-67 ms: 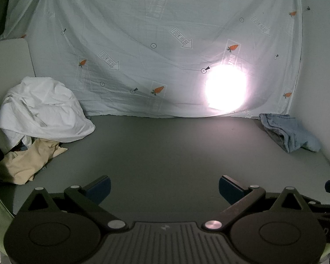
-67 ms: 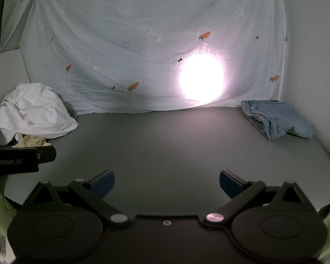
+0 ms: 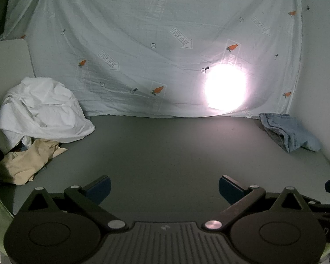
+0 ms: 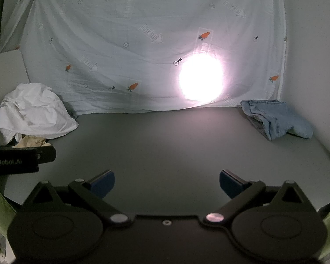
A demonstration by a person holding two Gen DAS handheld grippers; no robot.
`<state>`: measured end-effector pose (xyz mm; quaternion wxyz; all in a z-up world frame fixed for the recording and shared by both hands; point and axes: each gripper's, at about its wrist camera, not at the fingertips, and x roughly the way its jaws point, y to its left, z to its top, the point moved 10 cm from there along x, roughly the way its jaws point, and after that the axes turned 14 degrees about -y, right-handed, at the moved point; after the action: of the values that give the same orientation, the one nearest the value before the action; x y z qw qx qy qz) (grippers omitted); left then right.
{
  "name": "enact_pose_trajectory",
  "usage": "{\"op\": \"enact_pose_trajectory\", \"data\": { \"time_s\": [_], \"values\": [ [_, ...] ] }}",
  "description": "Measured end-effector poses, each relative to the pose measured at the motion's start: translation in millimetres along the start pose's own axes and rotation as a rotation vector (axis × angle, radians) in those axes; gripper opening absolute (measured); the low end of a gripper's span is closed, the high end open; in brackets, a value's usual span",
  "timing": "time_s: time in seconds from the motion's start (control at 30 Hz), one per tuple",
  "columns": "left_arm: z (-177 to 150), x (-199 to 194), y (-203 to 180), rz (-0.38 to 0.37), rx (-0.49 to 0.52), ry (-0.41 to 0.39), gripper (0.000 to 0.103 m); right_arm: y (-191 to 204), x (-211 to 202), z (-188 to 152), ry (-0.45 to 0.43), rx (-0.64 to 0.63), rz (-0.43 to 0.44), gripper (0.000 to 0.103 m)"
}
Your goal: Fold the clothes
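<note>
Hovering low over the grey table [image 3: 165,154], left gripper [image 3: 164,186] spread wide, nothing between the pads; right gripper [image 4: 166,181] likewise apart and unloaded. Further out, far left: white garment [image 3: 44,110] heaped over a cream garment [image 3: 26,162], both crumpled. Far right corner: denim piece [image 4: 277,118], bunched. All judged soft and limp; denim heavier, stiffer. Best taken at a hem or corner edge, not mid-heap.

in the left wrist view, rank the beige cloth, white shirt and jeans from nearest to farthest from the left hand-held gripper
1. beige cloth, near left, closest to the left hand-held gripper.
2. white shirt, left, behind the beige cloth.
3. jeans, far right by the wall; close to the shirt's range, likely farthest.
</note>
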<state>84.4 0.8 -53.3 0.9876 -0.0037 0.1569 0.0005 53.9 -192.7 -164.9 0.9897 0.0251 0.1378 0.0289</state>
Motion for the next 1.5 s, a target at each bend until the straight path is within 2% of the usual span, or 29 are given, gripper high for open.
{"op": "enact_pose_trajectory", "data": {
  "time_s": [0.57, 1.5],
  "values": [
    [1.5, -2.2, -15.2, 0.015, 0.008, -0.004, 0.103, -5.2, -0.5, -0.8, 0.000, 0.006, 0.008, 0.103],
    [4.0, -7.8, -8.2, 0.003, 0.010, -0.009, 0.103, 4.7, -5.1, 4.7, -0.028, -0.002, 0.001, 0.103]
  ]
}}
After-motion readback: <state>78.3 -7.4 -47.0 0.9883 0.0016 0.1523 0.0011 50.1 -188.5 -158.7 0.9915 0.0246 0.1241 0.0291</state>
